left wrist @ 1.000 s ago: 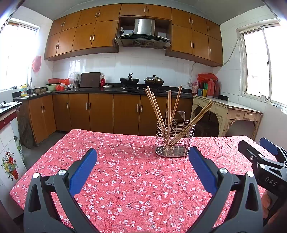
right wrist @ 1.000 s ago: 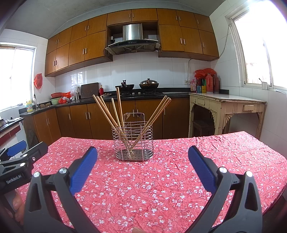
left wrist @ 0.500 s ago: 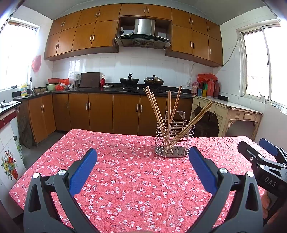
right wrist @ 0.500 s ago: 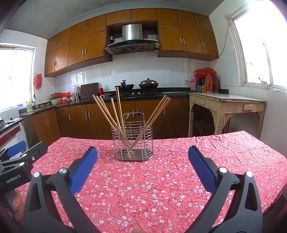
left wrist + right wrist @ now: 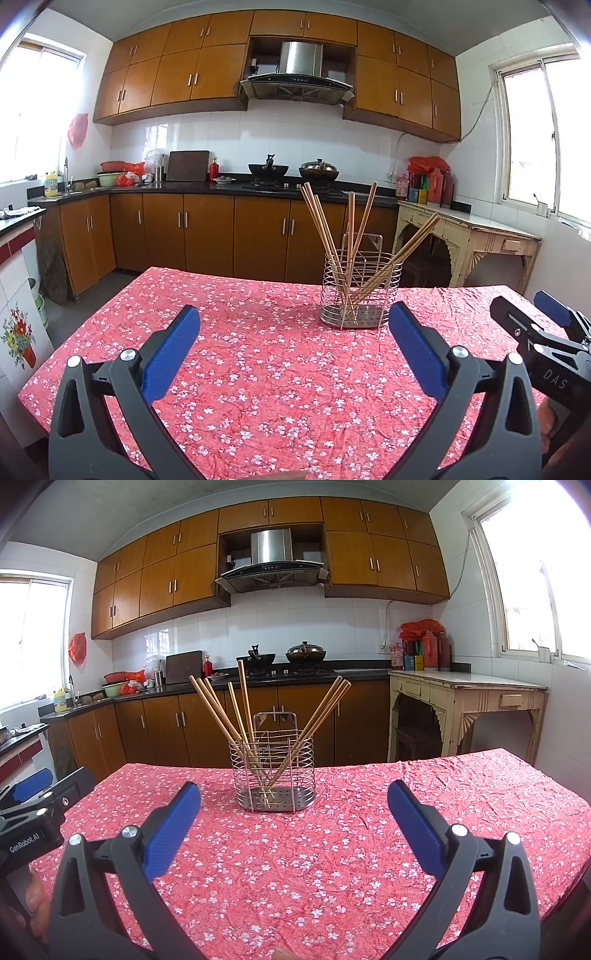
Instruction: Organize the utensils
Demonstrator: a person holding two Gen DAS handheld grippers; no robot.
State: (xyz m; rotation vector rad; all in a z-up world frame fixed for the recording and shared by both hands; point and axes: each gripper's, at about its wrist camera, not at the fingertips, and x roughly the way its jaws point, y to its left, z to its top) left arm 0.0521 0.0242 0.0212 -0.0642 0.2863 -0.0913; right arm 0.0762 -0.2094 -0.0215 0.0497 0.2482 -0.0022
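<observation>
1. My left gripper with ribbed blue pads on black plastic arms sits spread wide at the bottom of its frame, holding nothing.
2. My right gripper is splayed just as wide and empty too.
3. The round wire utensil basket of shiny steel stands upright at centre frame in the right view – perforated base, coiled rings.
4. The long tan wooden chopsticks lean fanned out inside it, tips down.
5. The basket rests on a wrinkled red tablecloth with small white blossoms.
6. Behind – glossy brown wooden cabinets, white wall tiles and a steel range hood in the upper centre.
</observation>
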